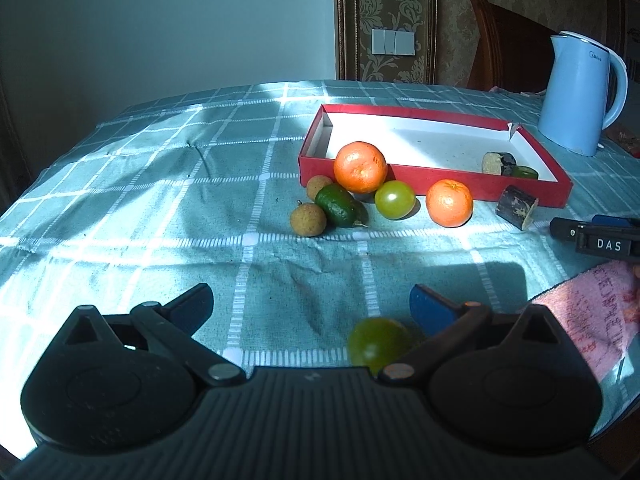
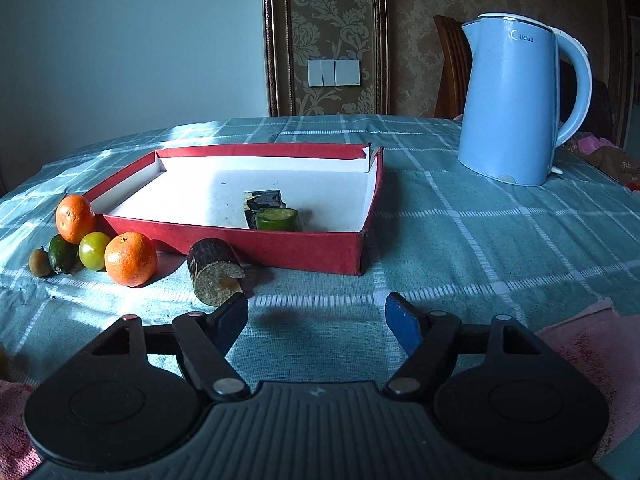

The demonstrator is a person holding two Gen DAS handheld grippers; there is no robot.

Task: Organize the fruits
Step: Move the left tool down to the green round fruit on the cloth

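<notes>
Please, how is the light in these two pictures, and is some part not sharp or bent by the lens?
Left wrist view: hard sunlight stripes cross the tablecloth; the green fruit near the left tool lies shadowed and soft. Right wrist view: the red box floor glares white; table edges bow from fisheye.

The tablecloth [image 2: 480, 240] is teal with a white grid of checks. The box [image 2: 280, 248] at centre frame is red outside and white inside. Inside it lie a dark, near-black stem piece [image 2: 264, 202] and a green cut piece [image 2: 278, 219]. At the left of the frame, two tangerines [image 2: 131, 259] are orange, the round fruit [image 2: 94, 251] between them is yellow-green, the oval fruit [image 2: 62, 255] is dark green, and the small fruit [image 2: 39, 263] is tan. The kettle [image 2: 508, 100] at upper right is light blue with white trim. The wallpaper [image 2: 336, 12] is olive with a pale floral pattern. The cloth [image 2: 592, 344] at lower right is pink.
</notes>
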